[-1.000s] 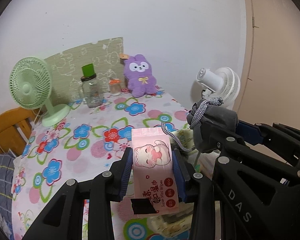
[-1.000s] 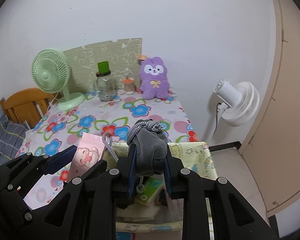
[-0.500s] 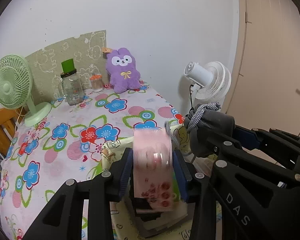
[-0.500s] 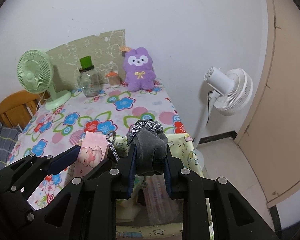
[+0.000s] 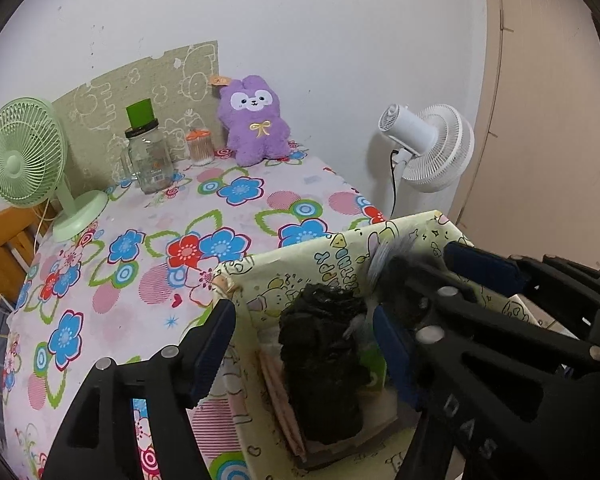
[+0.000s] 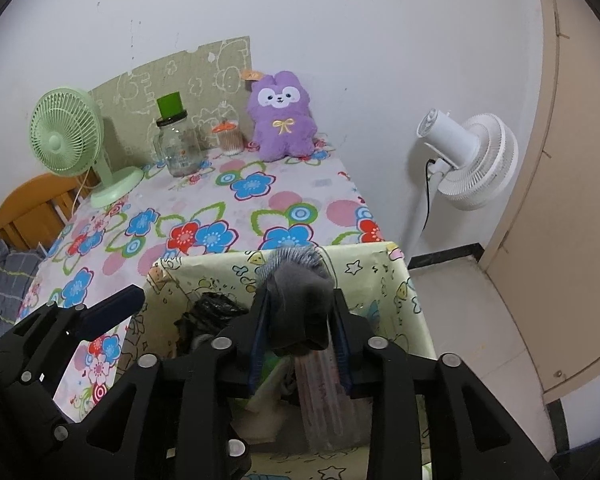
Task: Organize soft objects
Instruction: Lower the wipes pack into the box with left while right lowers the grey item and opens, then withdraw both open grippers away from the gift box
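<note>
My left gripper (image 5: 302, 316) hangs over a yellow-green cartoon-print box (image 5: 340, 248), its jaws opening wide with nothing gripped. Below it in the box are a black crumpled bundle (image 5: 324, 364) and the pink wipes pack (image 5: 278, 400), on edge beside the bundle. My right gripper (image 6: 300, 304) is over the same box (image 6: 364, 256), jaws opening. The grey drawstring pouch (image 6: 298, 312) is still between its fingers, blurred and sliding down. In the left wrist view the right gripper (image 5: 440, 276) and the blurred pouch (image 5: 400, 280) are close on the right.
The box stands at the near right corner of a table with a floral cloth (image 5: 140, 280). At the back are a purple plush (image 5: 254, 120), a glass jar (image 5: 148, 160), a small orange-lidded jar (image 5: 200, 146) and a green fan (image 5: 24, 152). A white floor fan (image 6: 468, 160) stands right of the table.
Both grippers came down over the box and their jaws spread. The pink wipes pack left the left gripper and dropped into the box. The grey pouch loosened in the right gripper.
</note>
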Tool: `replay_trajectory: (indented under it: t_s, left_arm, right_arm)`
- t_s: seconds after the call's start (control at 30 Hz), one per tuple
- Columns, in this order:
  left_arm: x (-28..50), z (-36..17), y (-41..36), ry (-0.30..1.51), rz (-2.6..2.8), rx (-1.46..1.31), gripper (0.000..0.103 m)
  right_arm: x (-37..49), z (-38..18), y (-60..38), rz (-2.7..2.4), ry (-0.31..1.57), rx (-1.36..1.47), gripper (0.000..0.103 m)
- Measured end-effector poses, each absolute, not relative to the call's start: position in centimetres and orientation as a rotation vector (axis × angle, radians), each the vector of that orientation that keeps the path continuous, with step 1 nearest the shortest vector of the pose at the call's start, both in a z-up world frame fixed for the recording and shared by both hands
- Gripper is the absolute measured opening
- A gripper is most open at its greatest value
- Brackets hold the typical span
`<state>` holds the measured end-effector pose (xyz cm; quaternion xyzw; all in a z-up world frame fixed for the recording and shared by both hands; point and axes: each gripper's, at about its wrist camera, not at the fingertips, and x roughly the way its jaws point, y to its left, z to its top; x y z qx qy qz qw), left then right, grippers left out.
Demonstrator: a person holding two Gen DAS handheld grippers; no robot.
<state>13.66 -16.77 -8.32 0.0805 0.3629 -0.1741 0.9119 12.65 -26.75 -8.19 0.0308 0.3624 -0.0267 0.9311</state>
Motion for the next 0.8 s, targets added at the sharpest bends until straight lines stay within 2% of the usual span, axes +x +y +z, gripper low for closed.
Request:
replay_trajectory:
  t_s: [0.03,0.07,0.1,0.33,0.57,0.8]
  left_arm:
    - [13.5,-8.3,-16.6,0.745,-0.355,0.166,0.076]
    - [13.4,-8.2,-16.5,0.742,-0.354,0.165,0.076]
    - [13.3,-8.0,-16.3,0.739,-0.352,0.163,0.077]
    - [12.2,-7.1,-15.0,0.727,-0.336,0.164,0.082]
    - [10.7,-6.0,-13.4,0.703,-0.327,0.161,0.083]
    - [9.1,-4.6,-11.4,0.657,-0.319,0.150,0.091]
  right_arm:
    - [12.5,-8.2,-26.7,-0.051,0.738,0.067,0.055]
    - [12.3,-8.1,-26.6,-0.049,0.732,0.074,0.066]
    - [12.0,-8.0,-26.5,-0.047,0.722,0.079,0.069]
    - [11.0,-7.2,-25.2,-0.053,0.701,0.067,0.072]
    - [9.0,-6.0,-23.8,-0.075,0.668,0.070,0.076]
    - [7.2,-4.5,-21.9,-0.085,0.624,0.064,0.081]
